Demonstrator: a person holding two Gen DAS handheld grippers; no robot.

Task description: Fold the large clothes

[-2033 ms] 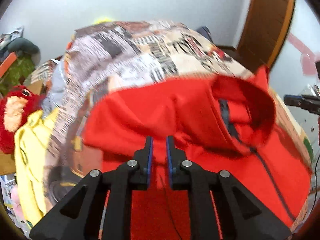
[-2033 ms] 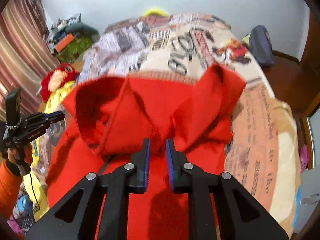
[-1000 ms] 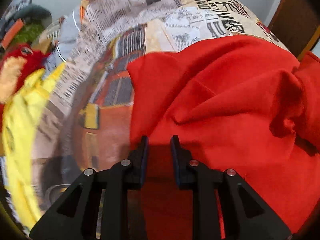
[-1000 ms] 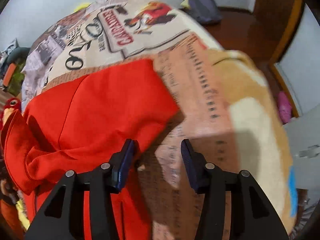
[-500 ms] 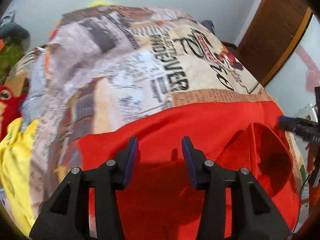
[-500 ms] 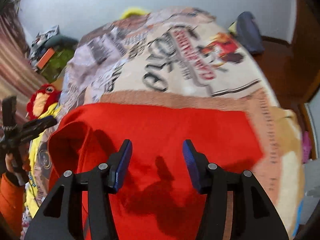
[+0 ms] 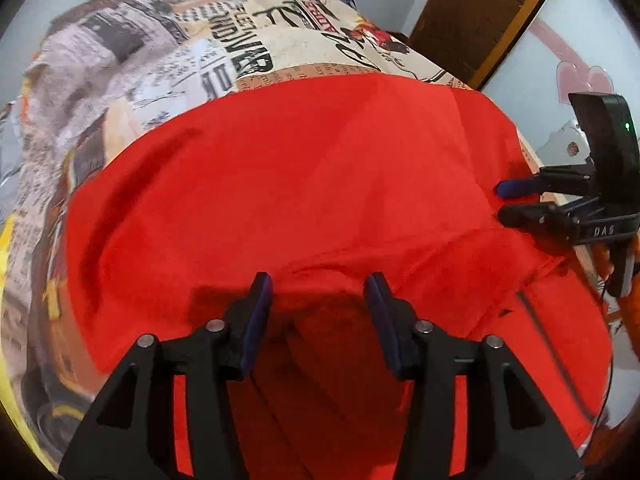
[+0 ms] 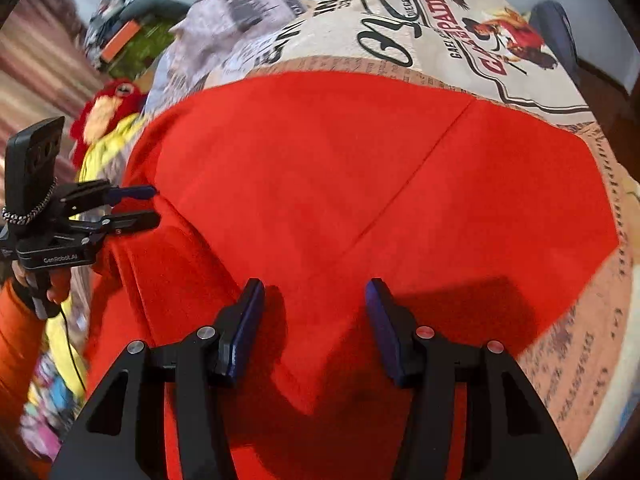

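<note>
1. A red garment [image 7: 304, 184] of soft, matte cloth lies spread on a bed, over a bedspread [image 7: 168, 60] printed like newspaper, with black lettering and cream and grey panels
2. The garment's far edge runs as a smooth curve across the bedspread; a straight seam or crease [image 8: 408, 176] slants across its upper layer in the right wrist view
3. Near the left gripper [image 7: 318, 312] the cloth forms a raised fold with a shadowed hollow beneath it
4. The left gripper's jaws have just been opening and stand apart above the cloth, with nothing pinched between the blue pads [image 7: 256, 320]
5. The right gripper [image 8: 316, 320] is likewise spread, its black fingers over flat red cloth, gripping nothing (its shadow falls on the fabric just ahead)
6. Each gripper shows at the edge of the other's view, at the garment's side edges
7. An orange sleeve [image 8: 16, 332] holds the left tool; a red plush toy [image 8: 104, 108] and yellow fabric [image 8: 100, 148] lie beside the bed
</note>
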